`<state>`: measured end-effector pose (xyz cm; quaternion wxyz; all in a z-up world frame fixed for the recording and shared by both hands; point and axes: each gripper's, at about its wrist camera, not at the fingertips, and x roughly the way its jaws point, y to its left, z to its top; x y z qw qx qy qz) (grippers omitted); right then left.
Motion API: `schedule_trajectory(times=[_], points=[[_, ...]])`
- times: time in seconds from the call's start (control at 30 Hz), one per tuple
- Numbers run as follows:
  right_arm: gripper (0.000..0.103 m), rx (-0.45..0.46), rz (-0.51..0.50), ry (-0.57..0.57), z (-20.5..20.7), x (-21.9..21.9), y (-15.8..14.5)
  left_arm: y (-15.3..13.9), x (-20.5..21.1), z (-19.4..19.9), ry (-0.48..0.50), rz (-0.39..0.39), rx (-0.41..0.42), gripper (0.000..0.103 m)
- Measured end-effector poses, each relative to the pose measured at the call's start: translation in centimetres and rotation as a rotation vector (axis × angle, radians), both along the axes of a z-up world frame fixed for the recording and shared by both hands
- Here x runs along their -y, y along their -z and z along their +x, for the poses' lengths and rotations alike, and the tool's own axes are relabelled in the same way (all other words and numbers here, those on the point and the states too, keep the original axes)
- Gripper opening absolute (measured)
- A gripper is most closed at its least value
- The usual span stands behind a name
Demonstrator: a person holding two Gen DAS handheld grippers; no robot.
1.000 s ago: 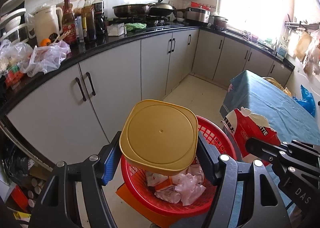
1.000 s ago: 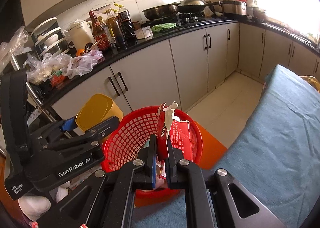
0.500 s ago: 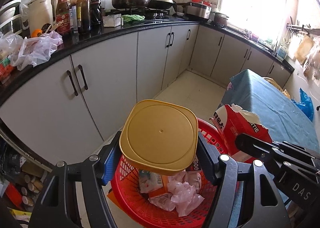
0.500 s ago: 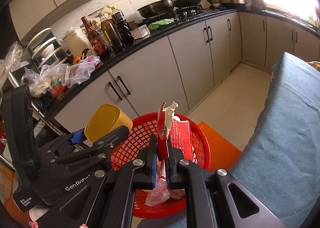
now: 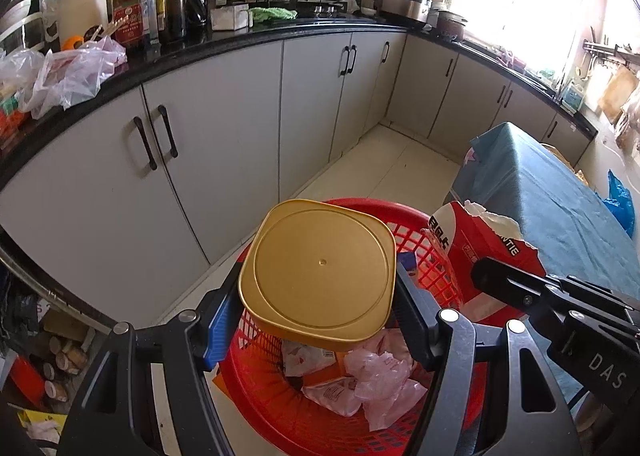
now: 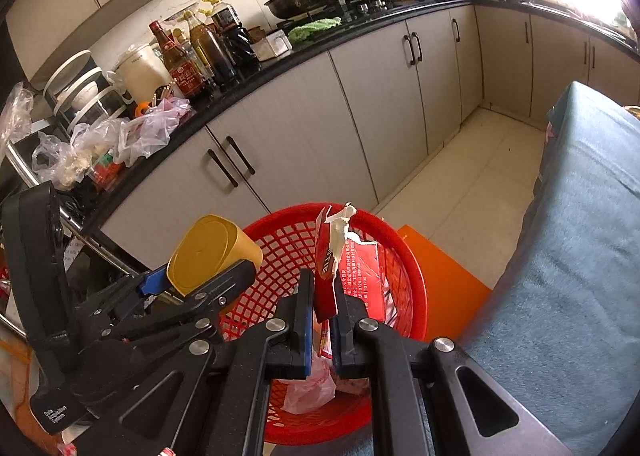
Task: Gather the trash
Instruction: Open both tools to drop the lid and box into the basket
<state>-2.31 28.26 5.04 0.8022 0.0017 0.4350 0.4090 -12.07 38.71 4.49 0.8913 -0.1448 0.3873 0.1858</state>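
My left gripper (image 5: 318, 288) is shut on a gold square plastic tub (image 5: 320, 276), held bottom-forward right over the red mesh basket (image 5: 436, 232). My right gripper (image 6: 323, 298) is shut on a torn red paper carton (image 6: 326, 256), which hangs over the same red basket (image 6: 412, 268). In the right wrist view the gold tub (image 6: 210, 252) and the left gripper (image 6: 196, 284) sit at the basket's left rim. In the left wrist view the red carton (image 5: 476, 252) and the right gripper's black fingers (image 5: 508, 288) show at the right. Crumpled pink wrappers (image 5: 380, 380) lie inside the basket.
Grey cabinets (image 5: 224, 143) under a black counter (image 5: 168, 55) crowded with bottles, a kettle and plastic bags run behind the basket. A table with a teal cloth (image 6: 580, 236) stands on the right. An orange board (image 6: 444, 272) lies on the tiled floor (image 6: 472, 179) beside the basket.
Both grippers have sunk lower over the red basket with their loads still held. The basket fills more of both views and the carton sits deeper over its rim.
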Motion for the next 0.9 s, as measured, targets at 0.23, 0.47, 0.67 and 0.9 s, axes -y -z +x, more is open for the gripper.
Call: schedule_trajectory(times=[0.23,0.47,0.67,0.9], points=[[0.008,-0.026,-0.008,0.005,0.4,-0.2,0.9,0.7,-0.1,-0.1,0.005,-0.013,-0.010,0.068],[0.008,-0.041,-0.008,0.013,0.8,-0.3,1.5,1.5,-0.3,0.1,0.015,-0.034,-0.023,0.068],[0.008,-0.056,-0.007,0.009,0.9,-0.3,2.0,2.0,-0.3,0.1,0.019,-0.040,-0.030,0.068],[0.029,-0.033,0.017,0.017,0.2,0.1,1.2,1.5,-0.6,-0.4,0.013,-0.065,-0.009,0.070]])
